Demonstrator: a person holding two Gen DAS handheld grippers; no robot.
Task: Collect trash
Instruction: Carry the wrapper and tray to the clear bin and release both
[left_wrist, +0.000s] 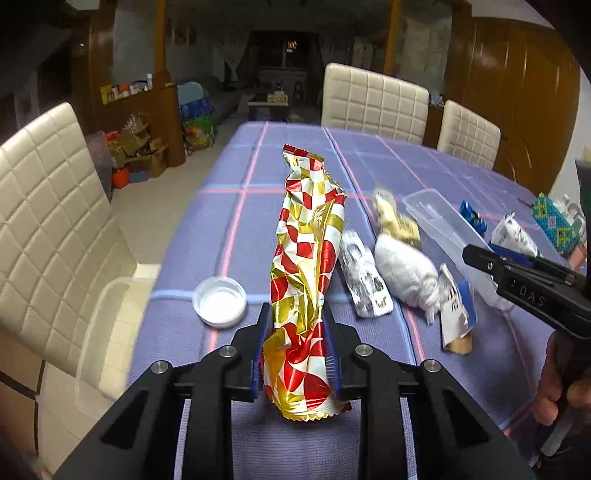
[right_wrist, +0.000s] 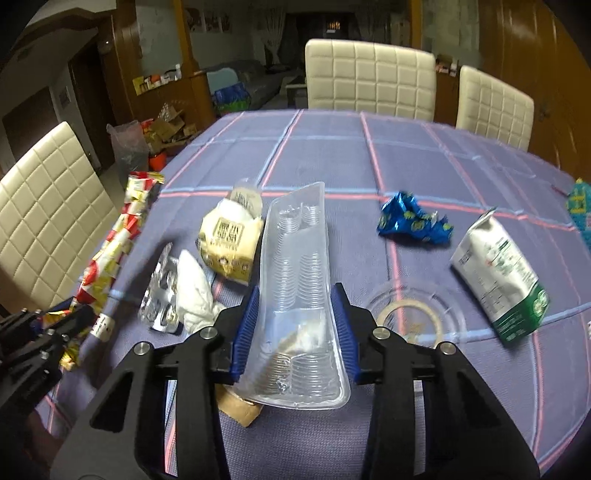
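Note:
My left gripper (left_wrist: 295, 310) is shut on a long red, gold and white checked wrapper (left_wrist: 310, 229), which sticks out forward above the purple tablecloth (left_wrist: 236, 229). The blue pads press its lower part from both sides. My right gripper (right_wrist: 296, 291) is shut on a clear ribbed plastic tray (right_wrist: 291, 240), its near end squeezed between the pads. In the left wrist view this tray (left_wrist: 439, 218) slants up to the right of the wrapper. The right wrist view shows the wrapper (right_wrist: 118, 236) at the far left.
Loose on the cloth lie a white cap (left_wrist: 219, 301), a blister pack (left_wrist: 364, 280), a crumpled tissue (left_wrist: 404, 273), a beige packet (right_wrist: 225, 240), a blue wrapper (right_wrist: 413, 221), a white-green pouch (right_wrist: 498, 273) and a clear round lid (right_wrist: 413, 314). Cream chairs (right_wrist: 369, 74) ring the table.

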